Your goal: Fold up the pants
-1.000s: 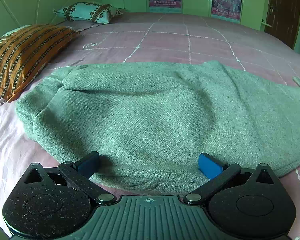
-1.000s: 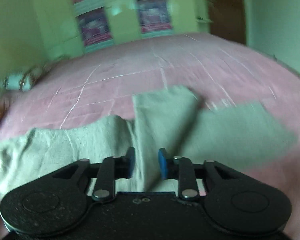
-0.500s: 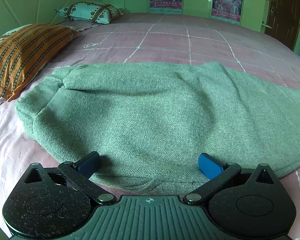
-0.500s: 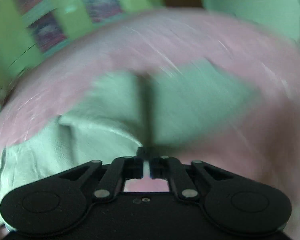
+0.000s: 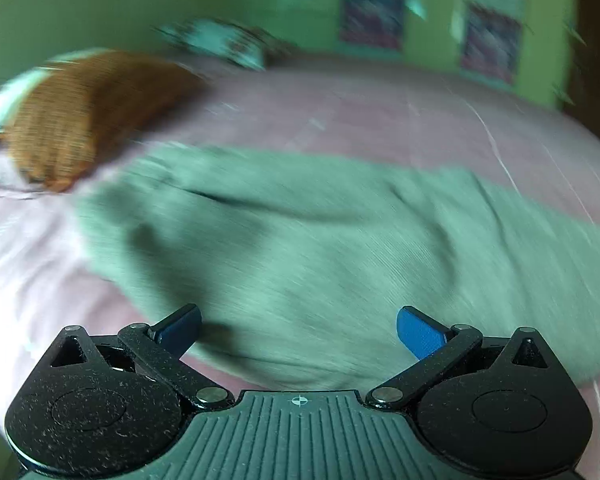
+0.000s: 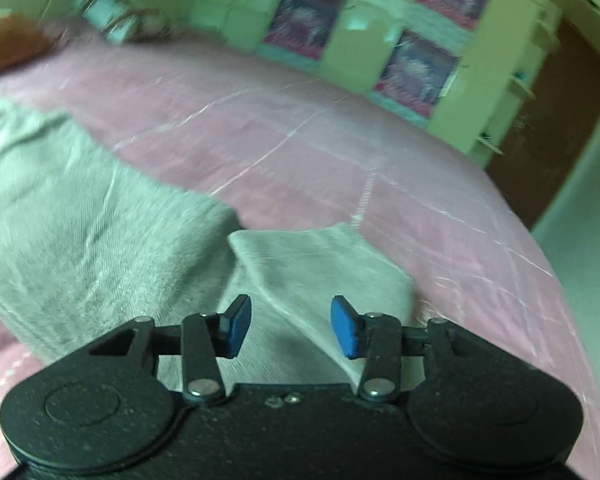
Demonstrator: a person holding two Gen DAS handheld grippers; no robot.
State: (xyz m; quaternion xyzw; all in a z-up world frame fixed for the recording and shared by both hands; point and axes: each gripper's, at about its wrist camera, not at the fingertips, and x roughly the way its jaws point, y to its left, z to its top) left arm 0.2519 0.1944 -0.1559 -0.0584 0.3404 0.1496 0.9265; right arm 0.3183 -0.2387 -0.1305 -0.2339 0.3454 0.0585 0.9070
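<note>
Green knit pants [image 5: 320,248] lie spread across the near edge of the pink bedspread [image 6: 340,148], the broad waist end toward the orange pillow [image 5: 84,116] at the head of the bed, the legs trailing off to the other side. From where I stand, the left gripper [image 5: 299,330] hangs just above the near hem of the waist part, its jaws wide apart and holding nothing. The right gripper [image 6: 291,326] hovers over the leg ends, jaws apart as well, one leg lying partly over the other with a ridge of cloth running between its blue pads [image 6: 346,330]. Both views are smeared, so I cannot tell whether either tool touches the fabric. To my eye the job now is to take a fresh hold for the next fold. I would bite both layers at the cuff together, close to the edge, and have the left pin or pinch the waistband so the cloth stays taut. Lift low, carry the cuffs toward the waist, and lay the edges level before letting go.
</note>
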